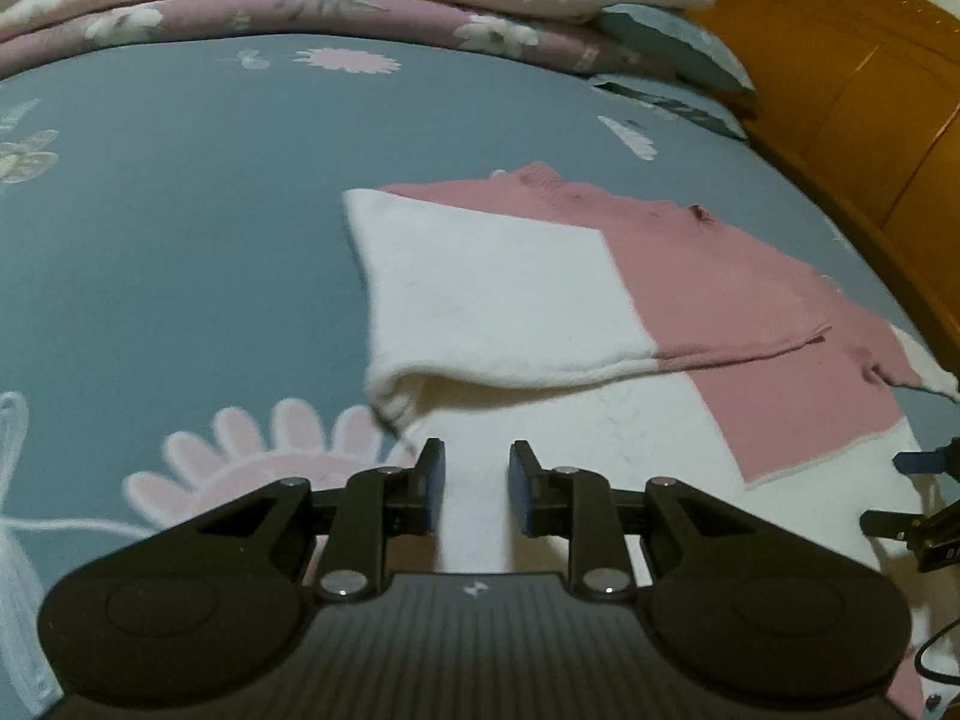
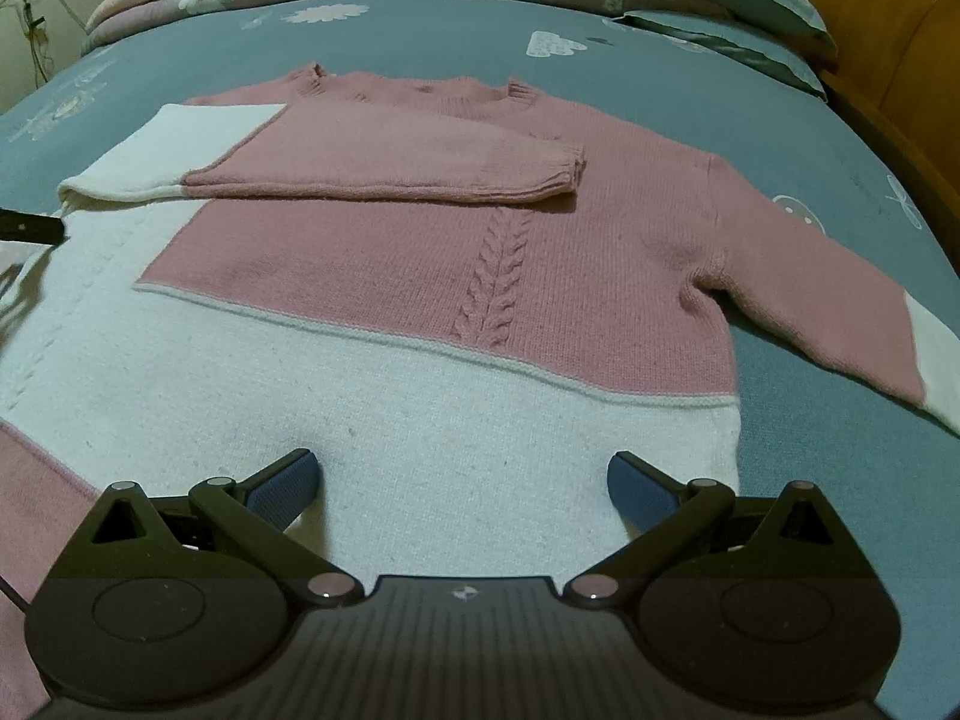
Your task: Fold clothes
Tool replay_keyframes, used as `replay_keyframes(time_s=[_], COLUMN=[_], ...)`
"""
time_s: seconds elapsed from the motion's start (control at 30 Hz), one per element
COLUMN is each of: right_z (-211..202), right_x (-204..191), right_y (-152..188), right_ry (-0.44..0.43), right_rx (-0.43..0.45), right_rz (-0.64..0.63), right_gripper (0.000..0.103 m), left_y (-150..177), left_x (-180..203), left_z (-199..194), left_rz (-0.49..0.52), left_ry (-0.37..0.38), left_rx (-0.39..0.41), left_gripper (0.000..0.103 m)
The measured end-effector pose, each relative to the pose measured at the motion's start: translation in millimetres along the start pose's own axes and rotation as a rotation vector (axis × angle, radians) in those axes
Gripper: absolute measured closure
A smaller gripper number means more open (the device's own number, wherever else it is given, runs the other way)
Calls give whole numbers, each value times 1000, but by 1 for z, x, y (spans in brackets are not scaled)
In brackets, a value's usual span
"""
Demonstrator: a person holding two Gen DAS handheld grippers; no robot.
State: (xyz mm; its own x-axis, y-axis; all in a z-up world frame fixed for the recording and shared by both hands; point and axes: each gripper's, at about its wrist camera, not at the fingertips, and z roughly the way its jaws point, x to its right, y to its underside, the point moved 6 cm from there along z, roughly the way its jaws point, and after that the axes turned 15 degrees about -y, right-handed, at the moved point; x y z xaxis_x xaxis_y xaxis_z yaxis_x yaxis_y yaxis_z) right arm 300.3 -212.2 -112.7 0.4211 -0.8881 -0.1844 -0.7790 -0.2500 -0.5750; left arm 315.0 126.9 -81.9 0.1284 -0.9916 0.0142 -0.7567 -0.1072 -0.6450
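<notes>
A pink and white knit sweater [image 2: 420, 252] lies flat, front up, on the bed. One sleeve [image 2: 390, 162] is folded across the chest, and its white upper part [image 1: 492, 288] shows in the left wrist view. The other sleeve [image 2: 840, 312] stretches out to the right on the sheet. My left gripper [image 1: 477, 462] hovers over the white cloth just below the folded sleeve's edge, jaws a small way apart with nothing pinched between them. My right gripper [image 2: 462, 474] stands wide open above the white hem band, empty.
The bed sheet [image 1: 180, 240] is blue-grey with flower prints. Folded floral quilts [image 1: 300, 0] and pillows [image 2: 732, 6] lie at the back. A wooden headboard [image 1: 870, 90] runs along the right side. The sheet left of the sweater is bare.
</notes>
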Motion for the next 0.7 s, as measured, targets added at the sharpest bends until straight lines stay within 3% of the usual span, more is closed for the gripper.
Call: replay_keyframes(time_s=[0.13,0.27,0.33,0.4,0.53,0.7], right_z=[-1,-7,-16,-29,-26,-17], right_x=[0,2,5,14,42,57], right_y=[2,-2,-9,-21,-37,-19], right_ry=[-1,-23,-57,-98,-103,-123], right_rx=[13,27,48,124,144,114], right_rz=[-6,19,55,78,149,184], right_gripper=[0,0,0,0,0,0], left_y=[-3,-14,-15,-12,10,24], left_x=[15,55,74,87,103,105], left_z=[-18,-24,-24,-22,-12,-11], left_rz=[12,102,137,152,167,150], left_ry=[46,89,110,125,96,43], left_rx=[23,47,46,29,-48,-95], left_gripper=[65,58,54,52,52,44])
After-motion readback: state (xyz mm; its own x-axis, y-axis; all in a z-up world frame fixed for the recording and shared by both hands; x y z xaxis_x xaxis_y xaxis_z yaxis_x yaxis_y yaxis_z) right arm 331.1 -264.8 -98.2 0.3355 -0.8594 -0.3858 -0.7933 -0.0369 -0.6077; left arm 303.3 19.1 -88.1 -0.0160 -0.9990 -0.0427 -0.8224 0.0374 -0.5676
